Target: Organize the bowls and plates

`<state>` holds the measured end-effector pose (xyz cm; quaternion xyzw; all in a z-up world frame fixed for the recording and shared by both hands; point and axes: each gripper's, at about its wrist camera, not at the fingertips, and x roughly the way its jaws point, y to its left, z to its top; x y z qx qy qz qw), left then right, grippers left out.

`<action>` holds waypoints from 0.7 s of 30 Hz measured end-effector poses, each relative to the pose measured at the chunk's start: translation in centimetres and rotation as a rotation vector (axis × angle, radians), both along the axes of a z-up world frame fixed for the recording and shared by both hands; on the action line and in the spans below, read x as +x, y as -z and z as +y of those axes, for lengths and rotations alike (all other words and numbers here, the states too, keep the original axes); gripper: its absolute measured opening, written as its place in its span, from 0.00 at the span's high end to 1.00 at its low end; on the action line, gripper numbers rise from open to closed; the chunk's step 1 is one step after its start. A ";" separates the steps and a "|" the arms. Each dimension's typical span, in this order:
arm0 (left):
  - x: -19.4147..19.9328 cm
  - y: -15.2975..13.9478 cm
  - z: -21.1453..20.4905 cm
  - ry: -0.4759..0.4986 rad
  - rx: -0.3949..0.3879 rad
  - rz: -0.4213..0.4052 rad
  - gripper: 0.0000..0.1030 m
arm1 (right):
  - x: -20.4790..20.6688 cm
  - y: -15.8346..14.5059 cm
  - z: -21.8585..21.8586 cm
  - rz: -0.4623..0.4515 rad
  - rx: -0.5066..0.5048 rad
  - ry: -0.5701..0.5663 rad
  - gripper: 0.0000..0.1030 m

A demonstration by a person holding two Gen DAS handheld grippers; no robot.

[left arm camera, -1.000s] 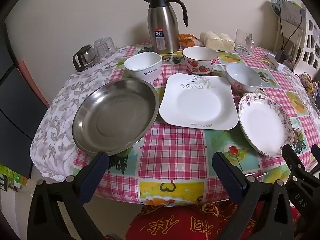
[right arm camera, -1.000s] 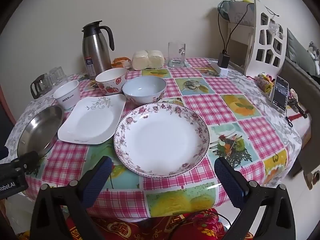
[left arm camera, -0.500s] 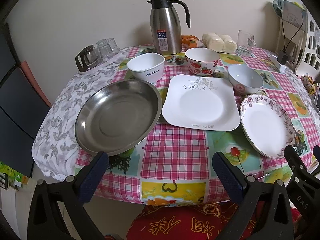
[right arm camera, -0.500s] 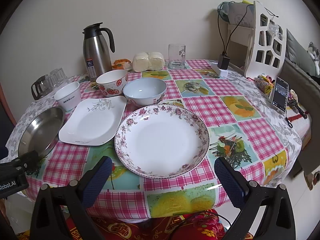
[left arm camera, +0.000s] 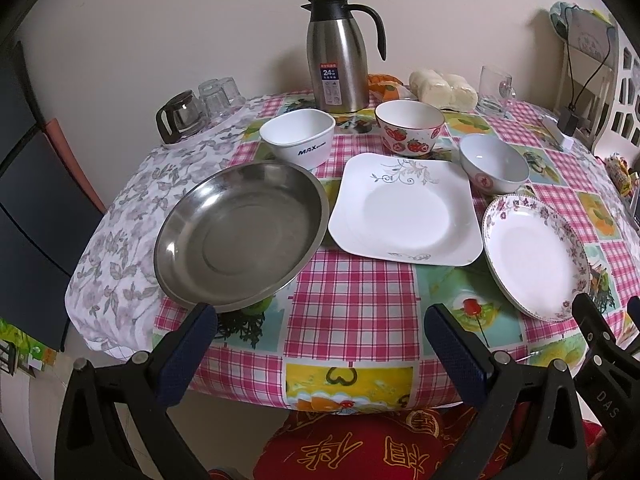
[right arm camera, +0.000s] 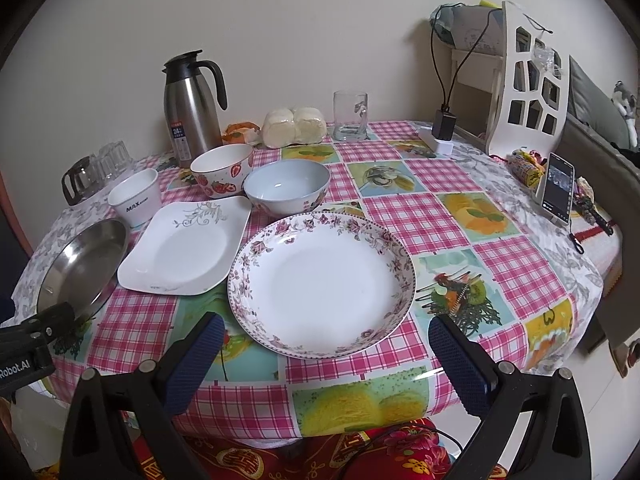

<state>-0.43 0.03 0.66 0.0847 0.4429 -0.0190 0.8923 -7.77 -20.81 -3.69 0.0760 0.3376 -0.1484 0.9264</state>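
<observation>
Round surface (right arm camera: 460,216) under a pink checked cloth with fruit panels, seen from its near edge. Left gripper (left arm camera: 320,332) spread wide and empty, hovering off the near rim, fingertips level with the front lip of a steel dish (left arm camera: 240,236) on the left side. Just right of the dish, nearly touching it, a square white plate (left arm camera: 404,208); right again, a round floral-rimmed plate (right arm camera: 320,280), its rim close against the square plate's corner. Right gripper (right arm camera: 324,336) likewise released, holding nothing, jaws parted on either side of the floral plate's near edge without touching it. Behind the plates, a row of three bowls: a white bowl marked MAX (left arm camera: 298,140) behind the steel dish, a strawberry bowl (left arm camera: 410,128) behind the square plate, a pale blue bowl (right arm camera: 286,188) just beyond the floral plate. Farther back near the wall, a steel thermal jug (left arm camera: 340,68), a wrapped bundle of pale rolls (right arm camera: 294,126), a glass mug (right arm camera: 350,116), and at the far left a glass pot with upturned tumblers (left arm camera: 200,104). Open cloth on the right half of the surface, from the floral plate across to a phone (right arm camera: 556,186) propped near the right edge. Bare strip of cloth along the near rim between both grippers. Red patterned fabric (left arm camera: 376,440) below the near edge.
</observation>
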 end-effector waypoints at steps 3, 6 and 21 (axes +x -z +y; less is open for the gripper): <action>0.0 0.0 0.0 -0.004 -0.003 0.001 0.00 | -0.1 0.0 0.0 -0.002 0.000 0.000 0.00; 0.0 0.0 0.0 -0.004 -0.003 0.001 0.00 | 0.0 -0.1 0.0 -0.001 -0.001 0.001 0.00; 0.0 0.1 0.2 -0.013 -0.010 0.001 0.00 | -0.2 -0.1 -0.2 -0.001 0.002 0.004 0.00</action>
